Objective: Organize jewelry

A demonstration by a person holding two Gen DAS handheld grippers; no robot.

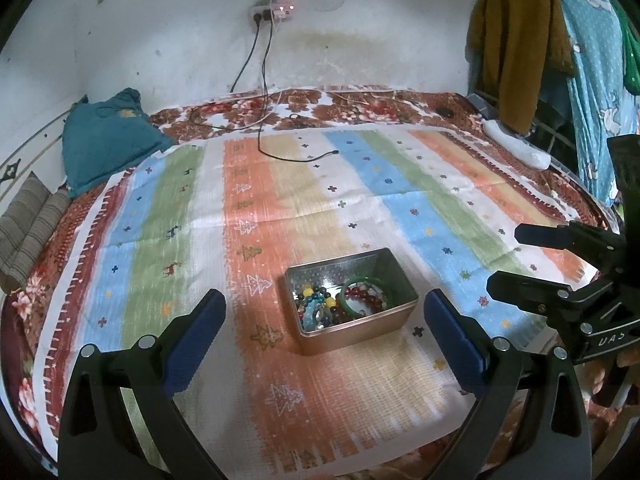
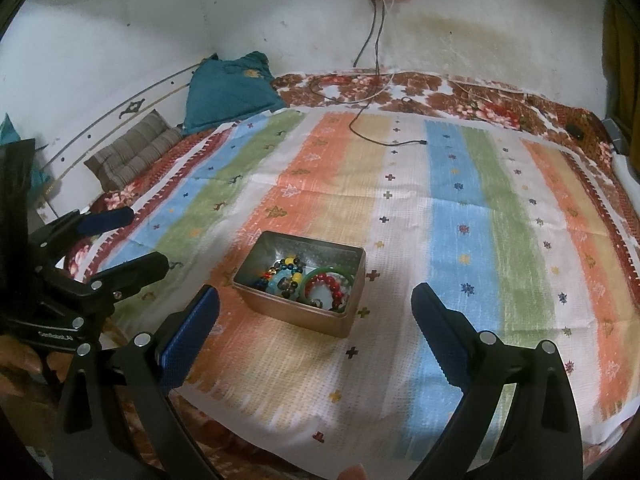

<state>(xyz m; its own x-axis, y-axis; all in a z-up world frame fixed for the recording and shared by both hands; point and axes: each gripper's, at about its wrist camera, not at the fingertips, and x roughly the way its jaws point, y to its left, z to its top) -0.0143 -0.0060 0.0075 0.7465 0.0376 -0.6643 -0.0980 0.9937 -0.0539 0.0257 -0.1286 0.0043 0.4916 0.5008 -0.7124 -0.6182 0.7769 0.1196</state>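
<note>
A rectangular metal tin (image 1: 396,320) (image 2: 276,304) sits on the striped cloth on the bed. It holds a green bangle (image 1: 362,281) (image 2: 326,270), a red bead bracelet (image 1: 368,294) (image 2: 334,284) and several other bead bracelets (image 1: 316,306) (image 2: 286,274). My left gripper (image 1: 324,332) is open and empty, just in front of the tin; it also shows in the right wrist view (image 2: 136,240). My right gripper (image 2: 316,316) is open and empty, in front of the tin; it also shows at the right in the left wrist view (image 1: 508,260).
A striped cloth (image 1: 280,208) (image 2: 460,220) covers the bed. A black cable (image 1: 272,152) (image 2: 380,140) lies at its far side. A teal pillow (image 1: 104,140) (image 2: 232,92) and a brown striped cushion (image 2: 132,152) lie far left. Clothes (image 1: 520,40) hang at right.
</note>
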